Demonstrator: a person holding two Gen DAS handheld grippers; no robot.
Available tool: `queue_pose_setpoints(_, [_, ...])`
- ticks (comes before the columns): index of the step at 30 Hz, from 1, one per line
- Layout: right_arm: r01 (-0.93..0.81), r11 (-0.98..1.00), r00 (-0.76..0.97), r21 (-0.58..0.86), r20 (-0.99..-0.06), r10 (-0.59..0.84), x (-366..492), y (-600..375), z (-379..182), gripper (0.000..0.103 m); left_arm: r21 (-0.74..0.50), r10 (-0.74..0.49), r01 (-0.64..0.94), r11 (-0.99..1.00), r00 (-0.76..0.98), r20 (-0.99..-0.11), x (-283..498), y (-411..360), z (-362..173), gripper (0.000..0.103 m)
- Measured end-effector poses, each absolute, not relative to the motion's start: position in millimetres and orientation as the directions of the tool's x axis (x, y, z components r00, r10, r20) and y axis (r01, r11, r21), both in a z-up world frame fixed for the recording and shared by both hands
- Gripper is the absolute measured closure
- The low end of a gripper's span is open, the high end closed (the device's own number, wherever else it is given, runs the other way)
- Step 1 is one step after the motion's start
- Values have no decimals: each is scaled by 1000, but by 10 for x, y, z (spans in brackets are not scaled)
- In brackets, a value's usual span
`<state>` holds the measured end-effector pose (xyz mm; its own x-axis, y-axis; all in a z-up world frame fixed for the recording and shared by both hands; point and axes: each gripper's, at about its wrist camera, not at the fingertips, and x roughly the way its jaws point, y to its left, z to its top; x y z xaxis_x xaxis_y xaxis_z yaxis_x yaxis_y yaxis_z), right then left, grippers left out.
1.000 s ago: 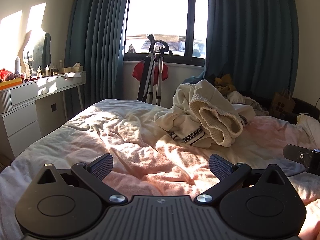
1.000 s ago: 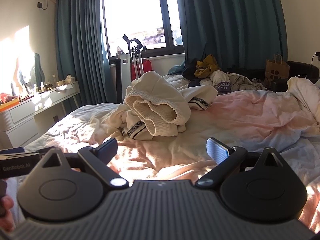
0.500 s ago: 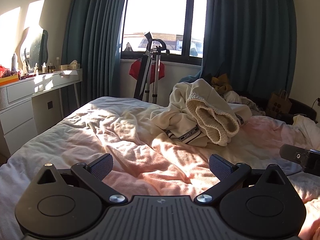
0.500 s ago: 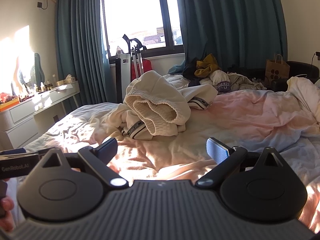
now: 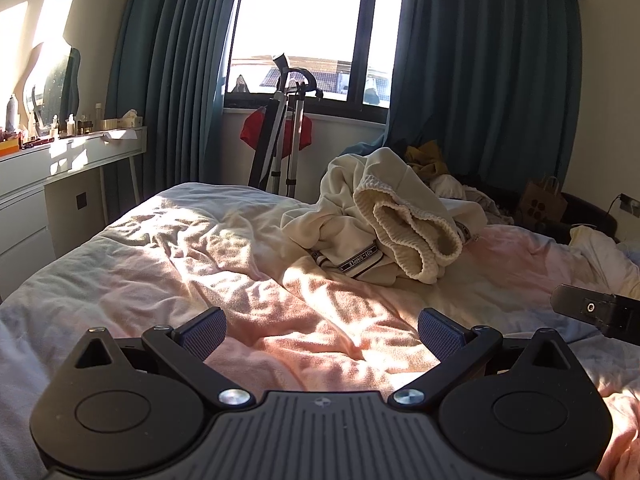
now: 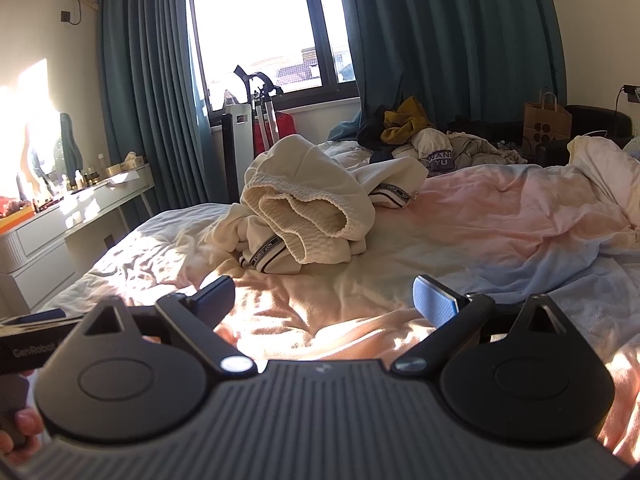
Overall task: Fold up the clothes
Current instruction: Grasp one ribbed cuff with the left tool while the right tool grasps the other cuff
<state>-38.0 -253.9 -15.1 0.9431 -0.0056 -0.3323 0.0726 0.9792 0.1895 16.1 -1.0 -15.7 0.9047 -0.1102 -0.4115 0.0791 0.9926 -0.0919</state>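
Observation:
A crumpled cream garment (image 5: 384, 216) (image 6: 308, 208) with a ribbed hem and a dark lettered band lies heaped in the middle of the bed (image 5: 160, 264) (image 6: 500, 216). My left gripper (image 5: 320, 332) hovers open over the near bedding, well short of the heap, nothing between its fingers. My right gripper (image 6: 324, 300) is open too, likewise over the near bedding and apart from the garment. Its tip shows at the right edge of the left wrist view; the left gripper's body shows at the left edge of the right wrist view.
More clothes (image 6: 420, 136) are piled past the bed by the teal curtains (image 5: 480, 80). A white dresser (image 5: 60, 184) with bottles stands at left. A folded metal frame (image 5: 280, 136) leans under the window. A paper bag (image 6: 546, 120) sits at right.
The left gripper has drifted slightly, so the garment heap sits a little further right and higher in its view. The right gripper has barely moved. Both stay open.

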Motion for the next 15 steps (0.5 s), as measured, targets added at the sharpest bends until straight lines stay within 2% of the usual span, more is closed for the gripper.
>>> queue_pose_setpoints(6, [127,964,936,235,-350,-38,-304,-2704,-246,6,-147,-227,179,973,868,-443,671,-221,-186,0])
queue_pose_setpoints(8, [136,956,934,260,-357,-36,-268,-2761,-276,6,-102,-200,172,980,865,-461,901,-389,-239,1])
queue_pose_setpoints(11, [149,947,932,286,-361,-37,-210,-2841,-319,6,-97,-219,197,976,852,-476,1263,-619,-363,3])
queue_pose_setpoints(15, [176,937,930,302,-364,-57,-71,-2953,-422,5,-184,-289,228,956,830,-476,1774,-874,-575,7])
